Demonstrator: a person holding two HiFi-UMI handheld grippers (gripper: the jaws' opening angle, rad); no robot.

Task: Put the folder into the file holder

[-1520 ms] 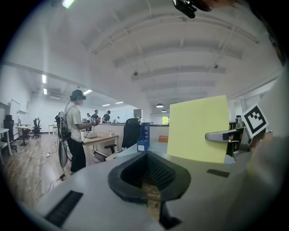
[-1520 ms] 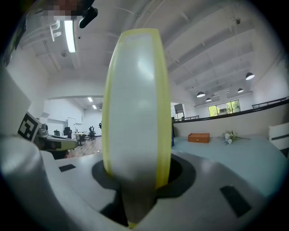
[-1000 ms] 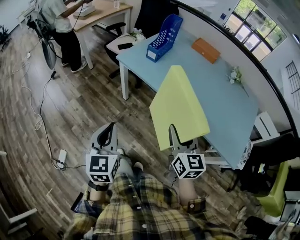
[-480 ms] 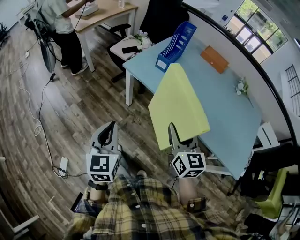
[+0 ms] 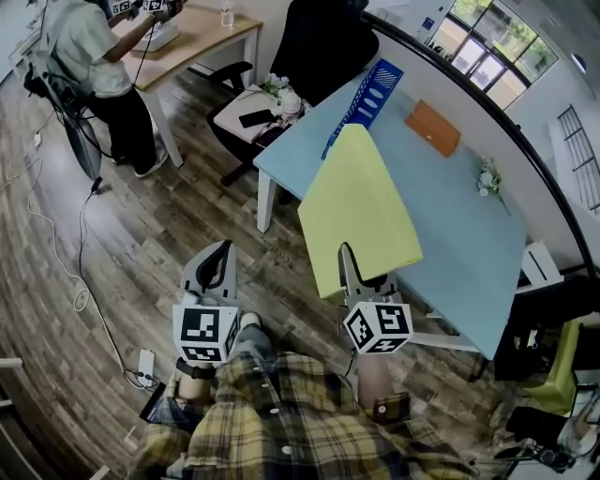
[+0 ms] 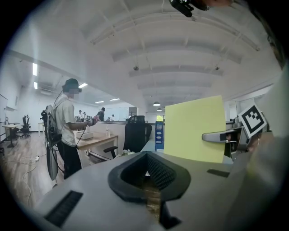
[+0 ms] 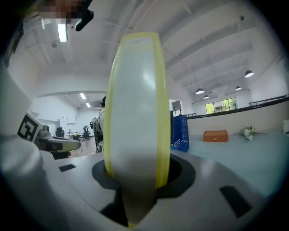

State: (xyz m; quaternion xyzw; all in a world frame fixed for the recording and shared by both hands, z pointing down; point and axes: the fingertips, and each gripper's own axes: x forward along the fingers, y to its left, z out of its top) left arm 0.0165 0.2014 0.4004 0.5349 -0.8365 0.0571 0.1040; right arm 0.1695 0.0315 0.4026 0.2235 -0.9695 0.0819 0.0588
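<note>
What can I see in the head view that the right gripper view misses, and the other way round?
Head view only: the person's plaid shirt and the broad flat face of the yellow folder. Right gripper view only: ceiling lamps, and the folder seen edge-on, clamped in the right gripper. Both: the folder, the blue file holder, the orange box and the light blue table.

A light blue rectangular table (image 5: 459, 225) carries a flat orange box (image 5: 433, 128) and, apart from it, a small bunch of white flowers (image 5: 487, 175). A black office chair (image 5: 323, 47) stands beside a small white side table (image 5: 230, 105) bearing a black phone (image 5: 253, 118). A person in a pale shirt (image 5: 94, 66) stands at a light wooden desk (image 5: 202, 23) on the wood-plank floor (image 5: 94, 244).
</note>
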